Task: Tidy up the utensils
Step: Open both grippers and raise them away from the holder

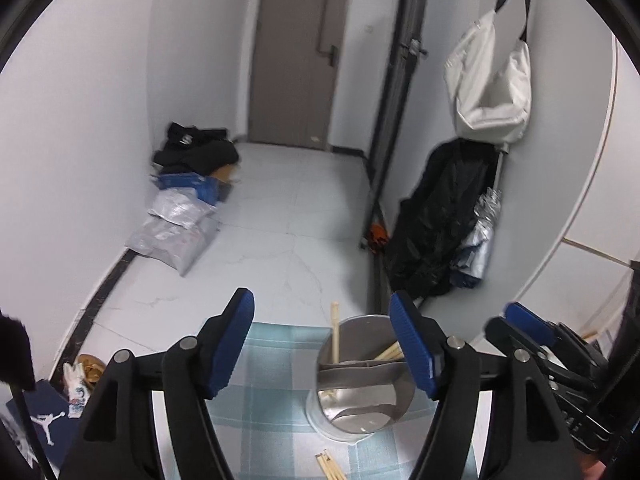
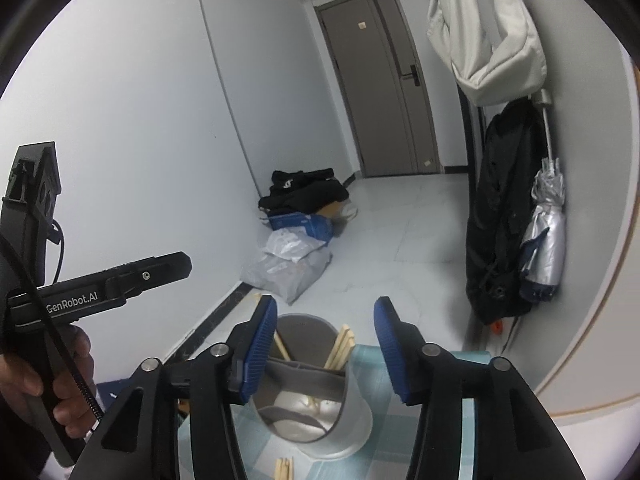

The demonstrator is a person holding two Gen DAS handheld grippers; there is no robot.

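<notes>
A metal utensil holder (image 1: pixel 360 376) (image 2: pixel 316 392) with a grey divider stands on a pale blue checked cloth (image 1: pixel 264 392) (image 2: pixel 372 360). Wooden chopsticks (image 1: pixel 335 332) (image 2: pixel 340 346) lean inside it, one on the left and several on the right. More chopstick ends (image 1: pixel 330 465) (image 2: pixel 284 468) lie on the cloth in front of it. My left gripper (image 1: pixel 322 346) is open just before the holder, nothing between its blue pads. My right gripper (image 2: pixel 326 350) is open too, straddling the holder's top. The right gripper (image 1: pixel 532 328) shows at the left wrist view's right edge.
A person's hand (image 2: pixel 60 384) holds the left gripper's handle. The table edge drops to a white tiled floor (image 1: pixel 288 216). Bags and dark clothes (image 1: pixel 188 184) are heaped by the left wall. A black coat (image 2: pixel 500 216), umbrella (image 2: pixel 544 236) and white bag (image 2: pixel 488 28) hang at right.
</notes>
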